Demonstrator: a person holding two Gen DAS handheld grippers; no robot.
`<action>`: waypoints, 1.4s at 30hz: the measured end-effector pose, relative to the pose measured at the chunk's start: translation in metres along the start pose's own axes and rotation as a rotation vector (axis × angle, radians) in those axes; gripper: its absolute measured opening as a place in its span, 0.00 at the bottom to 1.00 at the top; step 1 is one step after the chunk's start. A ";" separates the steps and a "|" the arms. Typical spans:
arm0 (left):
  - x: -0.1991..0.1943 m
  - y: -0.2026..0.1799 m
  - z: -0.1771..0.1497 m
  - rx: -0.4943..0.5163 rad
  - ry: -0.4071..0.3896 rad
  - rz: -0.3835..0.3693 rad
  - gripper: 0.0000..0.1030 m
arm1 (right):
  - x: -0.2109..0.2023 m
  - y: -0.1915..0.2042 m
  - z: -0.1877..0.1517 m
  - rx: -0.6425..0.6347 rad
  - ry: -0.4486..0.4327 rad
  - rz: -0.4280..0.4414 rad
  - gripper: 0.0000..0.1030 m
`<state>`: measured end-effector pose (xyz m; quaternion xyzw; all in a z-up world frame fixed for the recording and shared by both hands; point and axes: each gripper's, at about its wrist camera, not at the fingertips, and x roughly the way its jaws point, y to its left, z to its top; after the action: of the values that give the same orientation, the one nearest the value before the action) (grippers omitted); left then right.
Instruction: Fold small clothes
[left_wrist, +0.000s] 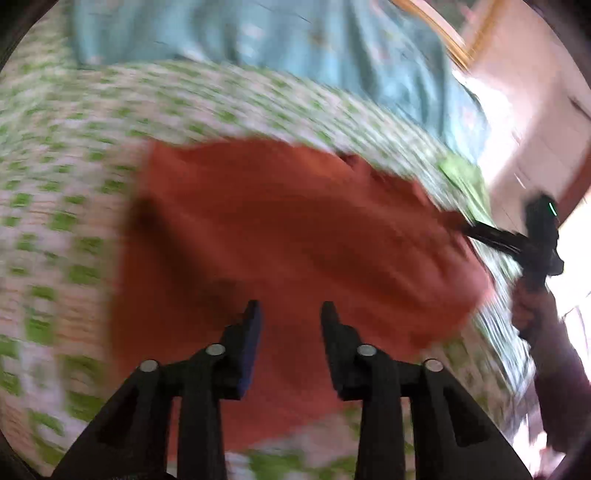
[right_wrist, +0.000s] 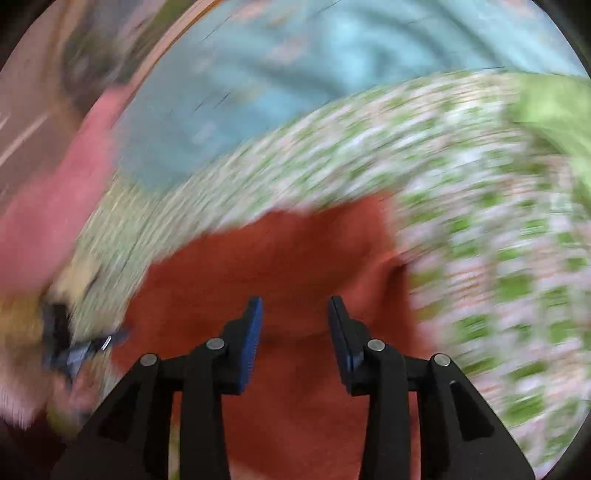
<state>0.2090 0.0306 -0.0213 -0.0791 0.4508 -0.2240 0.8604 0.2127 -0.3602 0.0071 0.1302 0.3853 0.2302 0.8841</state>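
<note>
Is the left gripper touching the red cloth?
Cannot tell. Left wrist view: left gripper open above the red cloth, nothing between the jaws; blur hides any gap.

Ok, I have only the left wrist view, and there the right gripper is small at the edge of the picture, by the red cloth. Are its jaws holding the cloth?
Observer: No. In the right wrist view the right gripper stands open, and no fold of the red cloth is between its jaws.
Operator: Is it over the cloth or beside it?
Observer: Over it. Red fabric fills that view beneath the gripper, down to the lower edge.
Operator: Is anything else near it?
Observer: A pink blurred shape at the left of that view. I cannot tell what it is.
</note>
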 end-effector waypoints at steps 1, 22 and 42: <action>0.011 -0.013 -0.003 0.036 0.033 0.006 0.34 | 0.015 0.014 -0.007 -0.047 0.073 0.030 0.38; 0.057 0.072 0.159 -0.025 -0.024 0.382 0.15 | 0.059 -0.046 0.083 0.032 -0.035 -0.297 0.36; -0.052 0.088 0.026 -0.343 -0.123 0.325 0.40 | -0.007 0.048 -0.041 0.004 -0.003 -0.114 0.37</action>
<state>0.2321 0.1307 0.0026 -0.1639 0.4358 0.0022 0.8850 0.1635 -0.3203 0.0036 0.1102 0.3914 0.1783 0.8960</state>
